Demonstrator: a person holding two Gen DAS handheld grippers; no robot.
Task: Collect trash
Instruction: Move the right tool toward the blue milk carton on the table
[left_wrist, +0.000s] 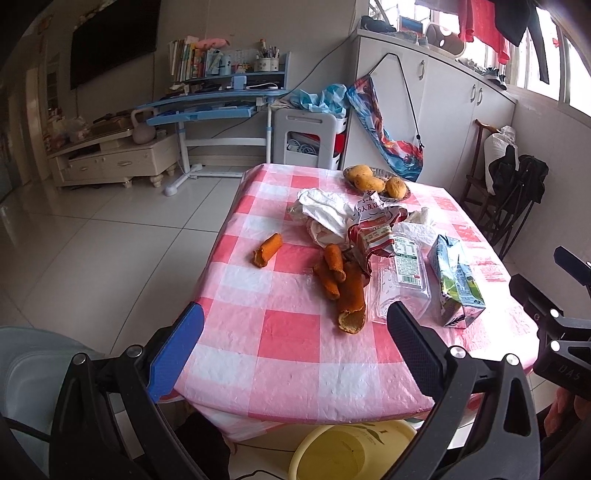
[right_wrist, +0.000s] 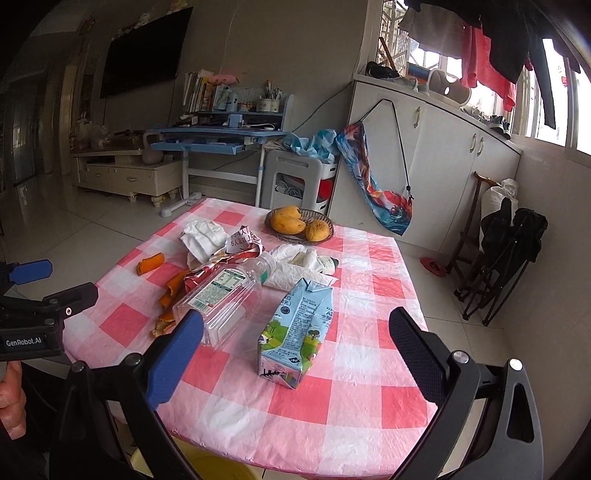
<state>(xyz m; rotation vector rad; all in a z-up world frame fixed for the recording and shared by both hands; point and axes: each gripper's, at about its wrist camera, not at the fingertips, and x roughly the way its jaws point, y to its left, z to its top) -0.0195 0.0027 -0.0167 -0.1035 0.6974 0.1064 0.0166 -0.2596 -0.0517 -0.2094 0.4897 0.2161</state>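
Trash lies on a pink-checked table (left_wrist: 288, 328) (right_wrist: 332, 406): orange peels (left_wrist: 343, 284) (right_wrist: 168, 295), one peel apart (left_wrist: 266, 250) (right_wrist: 149, 263), a clear plastic bottle (left_wrist: 404, 273) (right_wrist: 225, 295), a blue milk carton (left_wrist: 458, 286) (right_wrist: 293, 328), a red-white wrapper (left_wrist: 373, 230) (right_wrist: 236, 251) and crumpled white paper (left_wrist: 325, 210) (right_wrist: 203, 236). My left gripper (left_wrist: 295, 343) is open and empty above the table's near edge. My right gripper (right_wrist: 295, 350) is open and empty, just short of the carton.
A basket of mangoes (left_wrist: 376, 181) (right_wrist: 299, 223) stands at the table's far side. A yellow bin (left_wrist: 354, 454) (right_wrist: 207, 469) sits on the floor under the near table edge. Folded chairs (right_wrist: 506, 251) stand at the right wall.
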